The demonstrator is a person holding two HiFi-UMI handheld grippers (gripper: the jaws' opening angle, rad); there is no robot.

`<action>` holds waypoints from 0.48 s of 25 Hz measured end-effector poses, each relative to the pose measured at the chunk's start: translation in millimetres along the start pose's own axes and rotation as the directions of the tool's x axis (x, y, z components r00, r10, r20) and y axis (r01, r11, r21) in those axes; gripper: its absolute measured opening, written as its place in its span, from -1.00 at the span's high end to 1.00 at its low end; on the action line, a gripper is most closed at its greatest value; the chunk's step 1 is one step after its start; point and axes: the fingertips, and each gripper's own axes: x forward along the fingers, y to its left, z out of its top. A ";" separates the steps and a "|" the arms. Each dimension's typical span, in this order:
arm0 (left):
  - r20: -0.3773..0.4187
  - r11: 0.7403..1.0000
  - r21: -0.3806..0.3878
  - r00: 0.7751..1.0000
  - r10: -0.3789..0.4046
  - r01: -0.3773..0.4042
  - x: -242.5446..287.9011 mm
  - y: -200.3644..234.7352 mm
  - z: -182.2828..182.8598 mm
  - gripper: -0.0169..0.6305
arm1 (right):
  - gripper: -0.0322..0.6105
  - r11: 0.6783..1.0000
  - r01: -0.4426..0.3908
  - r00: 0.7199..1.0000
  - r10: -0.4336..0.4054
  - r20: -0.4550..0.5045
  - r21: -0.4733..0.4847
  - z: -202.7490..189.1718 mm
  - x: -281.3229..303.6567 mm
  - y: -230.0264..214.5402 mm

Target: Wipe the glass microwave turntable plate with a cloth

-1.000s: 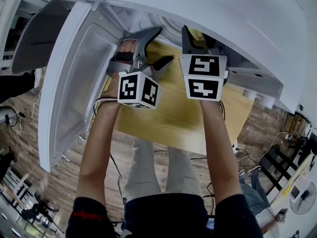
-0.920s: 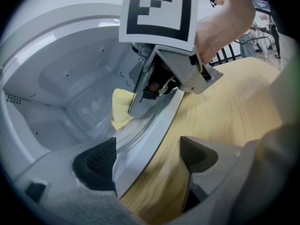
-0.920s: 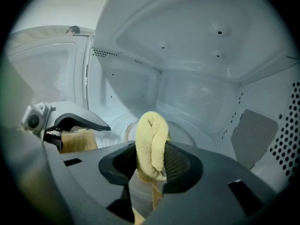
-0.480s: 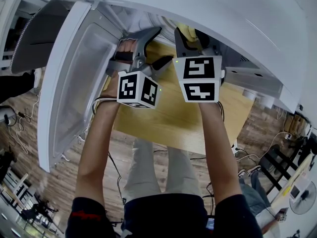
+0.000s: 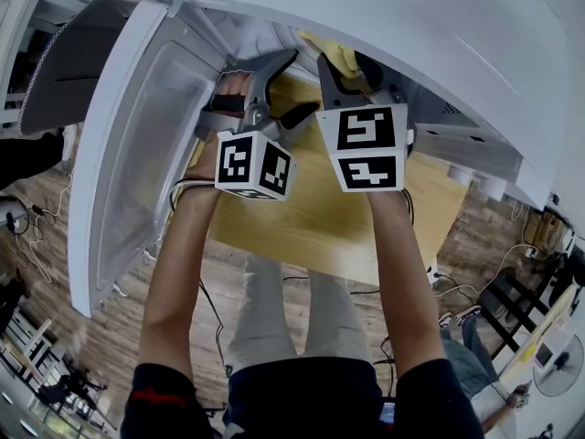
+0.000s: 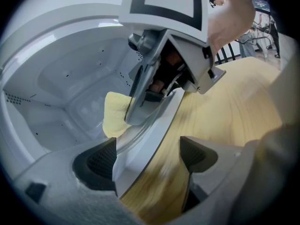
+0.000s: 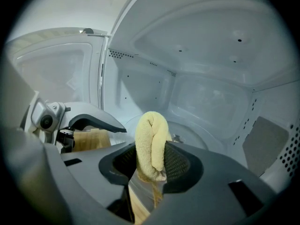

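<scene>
Scene: a person stands at a white microwave oven [image 5: 366, 7] with its door [image 5: 137, 154] swung wide to the left. The oven sits on a light wooden table [image 5: 311, 208], and both handheld grippers reach into the opening.
Change: over the last second the right gripper [image 7: 151, 165] has slid leftward and a little deeper into the cavity, so more of the cloth shows past the oven's edge. The left gripper [image 6: 147, 156] has kept its place at the front sill.
Meaning for the task: this looks like the cloth travelling across or toward the plate, so wiping is probably under way or about to start. No view confirms contact.
Right gripper: its jaws are clamped on a folded pale yellow terry cloth [image 7: 151, 135], which stands up between them as a thick roll.
Left gripper: its jaws stand apart and hold nothing. The white front sill of the oven and a strip of table lie between them.
Plate: the round clear glass turntable plate [image 7: 206, 137] lies flat on the cavity floor, inside the oven.
Plate and cloth: in the right gripper view the plate is just beyond and below the cloth roll, slightly to its right. In the left gripper view the cloth hangs low over the cavity floor, close to the plate's near edge.
</scene>
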 end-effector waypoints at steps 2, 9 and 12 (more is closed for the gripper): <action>0.002 1.000 0.004 1.000 -0.001 0.001 -0.2 -0.6 0.1 -0.34 | 0.46 1.000 0.001 1.000 -0.001 -0.001 0.004 -0.6 0.3 -1.5; 0.012 1.000 0.020 1.000 -0.011 0.011 -0.9 -3.1 1.8 -0.34 | 0.46 1.000 0.014 1.000 -0.014 -0.003 0.019 -1.9 0.1 -8.5; 0.011 1.000 0.018 1.000 -0.010 0.010 -0.8 -2.9 2.0 -0.34 | 0.46 1.000 0.017 1.000 -0.017 -0.002 0.018 -2.0 -0.3 -9.2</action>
